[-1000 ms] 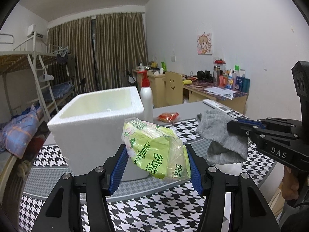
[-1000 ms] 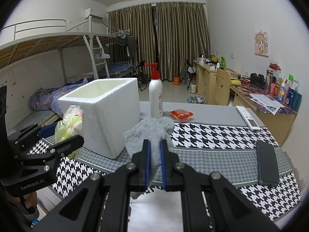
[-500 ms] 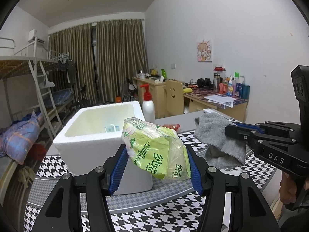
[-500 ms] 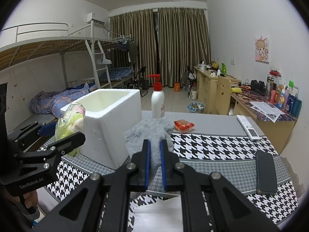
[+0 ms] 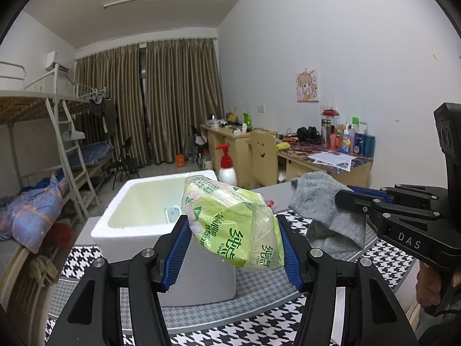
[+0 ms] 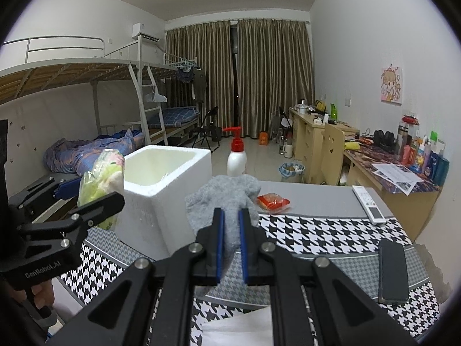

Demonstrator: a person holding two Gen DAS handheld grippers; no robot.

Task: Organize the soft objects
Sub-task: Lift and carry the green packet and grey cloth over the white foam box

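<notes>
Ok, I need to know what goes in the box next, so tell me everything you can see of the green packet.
The green packet is a soft pack in crinkly clear-green plastic with printed characters. It is tilted, clamped between the left gripper fingers' blue pads, held in the air in front of the white foam box. Nothing else touches it.

Left claw (image 5: 233,238) grips green tissue pack (image 5: 230,225).

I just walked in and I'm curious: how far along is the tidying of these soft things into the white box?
Little looks finished: the white foam box holds only one small item I can't identify. In hand: the left gripper clamps a green tissue pack, and the right gripper pinches a grey sock, both lifted beside the box. Left: dropping both in. A small red packet lies on the table.
</notes>
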